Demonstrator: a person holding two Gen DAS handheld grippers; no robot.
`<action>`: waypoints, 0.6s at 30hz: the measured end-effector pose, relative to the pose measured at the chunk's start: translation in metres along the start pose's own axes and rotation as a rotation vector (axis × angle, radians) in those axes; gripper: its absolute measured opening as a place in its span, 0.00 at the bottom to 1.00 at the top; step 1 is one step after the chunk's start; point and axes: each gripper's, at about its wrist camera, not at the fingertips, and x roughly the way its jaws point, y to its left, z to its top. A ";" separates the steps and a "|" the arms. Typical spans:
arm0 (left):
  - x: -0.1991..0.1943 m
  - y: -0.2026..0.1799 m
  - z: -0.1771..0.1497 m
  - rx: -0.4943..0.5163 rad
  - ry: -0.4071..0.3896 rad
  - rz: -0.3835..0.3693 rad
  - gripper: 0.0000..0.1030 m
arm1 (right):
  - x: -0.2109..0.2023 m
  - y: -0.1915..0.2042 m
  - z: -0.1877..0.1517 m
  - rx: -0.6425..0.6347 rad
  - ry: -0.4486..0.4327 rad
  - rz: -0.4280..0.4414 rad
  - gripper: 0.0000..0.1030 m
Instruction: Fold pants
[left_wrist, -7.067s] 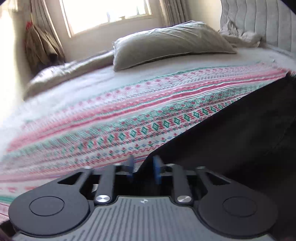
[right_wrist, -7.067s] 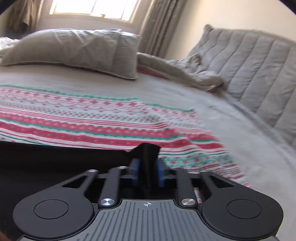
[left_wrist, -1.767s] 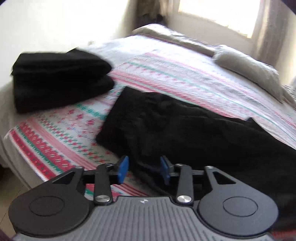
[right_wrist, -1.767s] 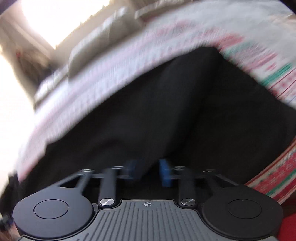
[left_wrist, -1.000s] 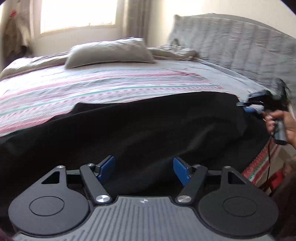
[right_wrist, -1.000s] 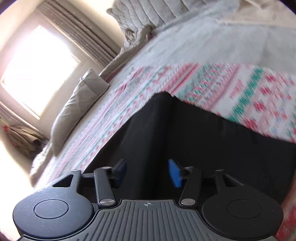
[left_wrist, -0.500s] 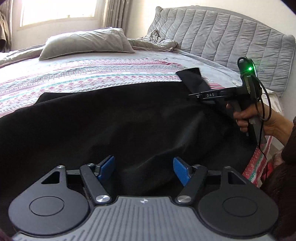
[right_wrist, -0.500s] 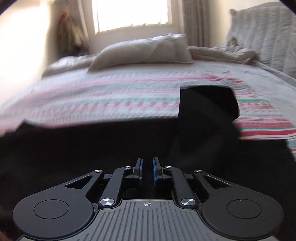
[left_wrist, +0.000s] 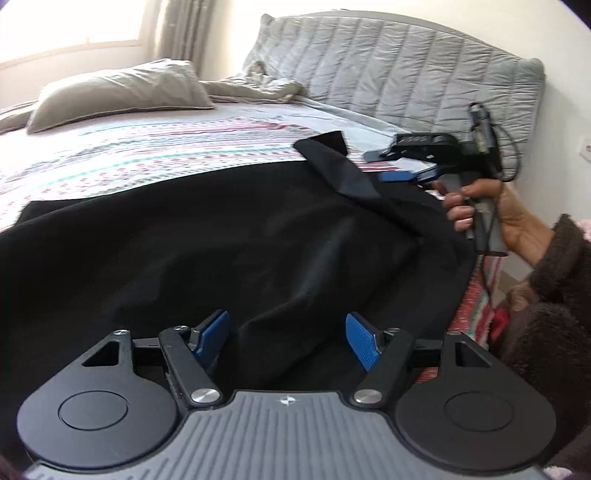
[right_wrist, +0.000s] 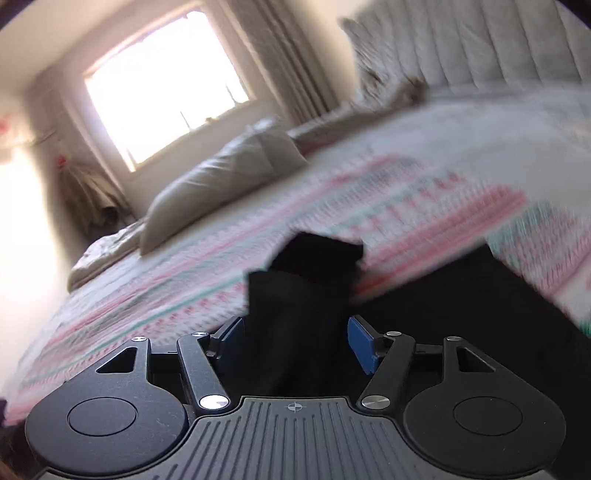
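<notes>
black pants (left_wrist: 221, 240) lie spread across striped bedspread (left_wrist: 147, 155).

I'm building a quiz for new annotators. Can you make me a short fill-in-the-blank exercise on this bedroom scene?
1. The pants spread across the bed are ____ in colour.
2. The jaws of the left gripper stand ____, pressing on nothing.
3. The right gripper has just been opening; a flap of the pants lies ____ its blue pads.
4. A grey pillow lies below the ____.

Missing words: black; open; between; window
</notes>
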 end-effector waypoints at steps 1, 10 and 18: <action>0.000 -0.001 0.001 -0.002 -0.002 -0.018 0.70 | 0.004 -0.005 -0.001 0.022 0.018 0.016 0.49; -0.002 -0.006 -0.002 0.026 -0.003 -0.077 0.67 | -0.007 -0.011 -0.004 0.118 0.043 0.122 0.44; 0.006 -0.015 -0.005 0.122 0.013 -0.040 0.66 | 0.026 0.001 -0.013 0.113 0.104 0.142 0.23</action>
